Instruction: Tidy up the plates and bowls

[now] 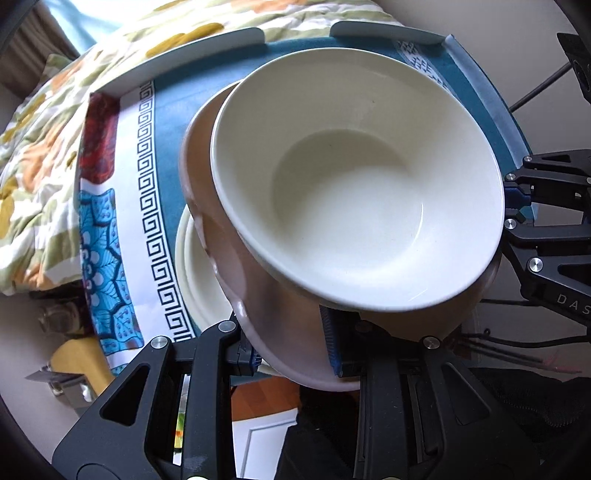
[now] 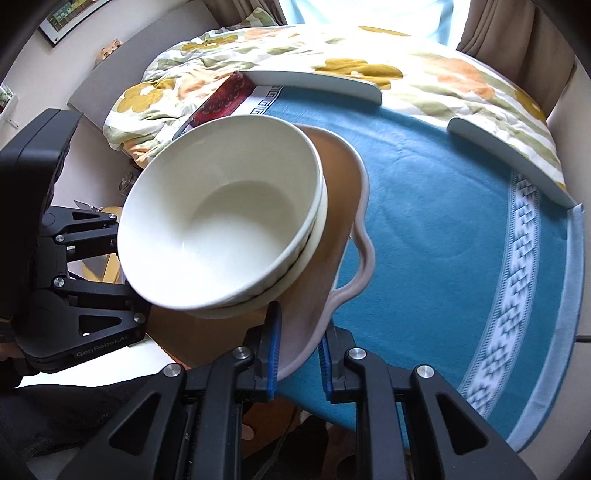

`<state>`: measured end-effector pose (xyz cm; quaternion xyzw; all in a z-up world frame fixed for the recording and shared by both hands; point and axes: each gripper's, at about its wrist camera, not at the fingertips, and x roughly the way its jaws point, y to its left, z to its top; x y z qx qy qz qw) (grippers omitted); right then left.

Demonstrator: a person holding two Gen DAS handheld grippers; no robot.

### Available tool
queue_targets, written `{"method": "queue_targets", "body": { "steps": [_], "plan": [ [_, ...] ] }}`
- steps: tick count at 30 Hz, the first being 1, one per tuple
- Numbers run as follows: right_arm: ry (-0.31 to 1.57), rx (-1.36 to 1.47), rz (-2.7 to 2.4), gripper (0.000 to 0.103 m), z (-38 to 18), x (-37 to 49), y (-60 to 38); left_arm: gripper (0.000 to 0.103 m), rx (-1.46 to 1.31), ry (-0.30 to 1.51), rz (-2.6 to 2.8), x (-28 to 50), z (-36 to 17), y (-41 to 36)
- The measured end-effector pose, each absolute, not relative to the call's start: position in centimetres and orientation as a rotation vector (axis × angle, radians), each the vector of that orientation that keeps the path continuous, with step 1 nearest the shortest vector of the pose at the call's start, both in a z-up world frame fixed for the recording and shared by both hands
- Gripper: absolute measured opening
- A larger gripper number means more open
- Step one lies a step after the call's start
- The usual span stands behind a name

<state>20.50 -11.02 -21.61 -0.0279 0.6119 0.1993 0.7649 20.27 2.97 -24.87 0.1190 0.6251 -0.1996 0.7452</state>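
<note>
While each hand-held gripper (left, right) pinches the pink tray rim, a tilt could slide the stacked bowls off.

- Setting: home bedroom.
- Evidence: floral quilt on a bed beyond the claw; curtains behind it; framed picture on the wall.

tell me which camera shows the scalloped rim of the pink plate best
The right wrist view: the pink plate shows its wavy rim running from behind the white bowl down into the right gripper. The left wrist view shows only its underside and part of the edge.
</note>
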Motion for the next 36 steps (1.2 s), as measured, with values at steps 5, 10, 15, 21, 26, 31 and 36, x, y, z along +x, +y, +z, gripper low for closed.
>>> {"method": "queue_targets", "body": {
  "steps": [5,10,15,21,26,31,36],
  "plan": [
    [1.341,-0.034,0.410,0.017,-23.1,20.2,-9.2,0.023,0.270,1.370,-0.450,20.4,-26.2,4.3],
    [1.350,0.001,0.381,0.017,-24.3,20.0,-8.8,0.023,0.276,1.353,-0.452,20.6,-26.9,4.7],
    [1.329,0.006,0.361,0.017,-24.5,19.6,-8.7,0.024,0.279,1.343,-0.458,20.7,-27.3,5.0],
    [1.318,-0.010,0.339,0.017,-24.7,19.2,-8.4,0.024,0.343,1.332,-0.421,20.3,-27.6,4.8],
    [1.313,-0.024,0.321,0.017,-24.6,19.1,-8.2,0.023,0.415,1.269,-0.386,19.6,-26.9,4.4],
    [1.315,-0.017,0.309,0.017,-24.6,19.0,-8.2,0.024,0.410,1.269,-0.383,19.7,-26.7,4.6],
    [1.316,-0.019,0.284,0.017,-24.3,19.0,-8.2,0.024,0.415,1.261,-0.381,19.6,-26.3,4.7]
  ]
}}
